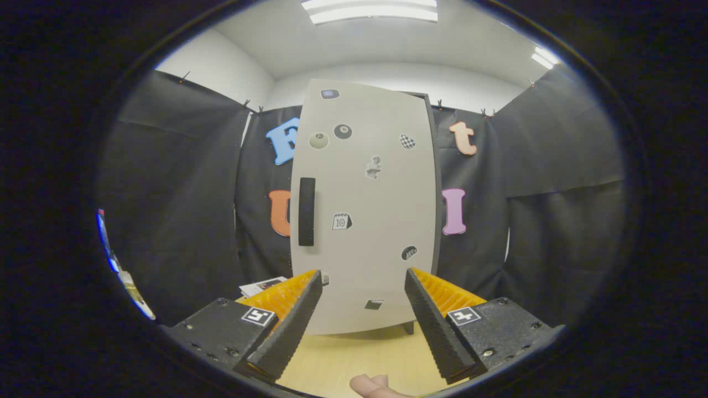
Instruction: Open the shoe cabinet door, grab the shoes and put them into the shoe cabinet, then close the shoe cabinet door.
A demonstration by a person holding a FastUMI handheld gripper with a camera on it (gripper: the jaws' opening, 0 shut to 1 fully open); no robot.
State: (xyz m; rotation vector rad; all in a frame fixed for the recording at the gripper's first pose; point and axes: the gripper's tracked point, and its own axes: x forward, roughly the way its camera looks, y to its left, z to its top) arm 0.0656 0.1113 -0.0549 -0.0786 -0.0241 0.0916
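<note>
In the gripper view, the shoe cabinet stands upright straight ahead on a light wooden desk, its pale grey door shut and facing the camera. The hand-held gripper points at the lower part of that door, its two fingers spread wide apart with nothing between them; bare desk lies in the gap between the fingers and the cabinet's foot, and the fingertips are near the door but not touching it. A black vertical handle sits close to the door's left edge, above and slightly left of the left fingertip. Small stickers are scattered over the door face. The door's left edge stands free against the black cloth wall behind, while along its right edge a thin dark strip of the cabinet's side shows. A short leg shows under the cabinet's lower right corner, just inside the right finger. To the left of the cabinet's base, just beyond the left finger, a white printed sheet or booklet lies on the desk. Cloth wall flanks the cabinet on both sides, with open room on either hand. Under the gripper, a fingertip of a person's hand shows at the near edge of the desk.
</note>
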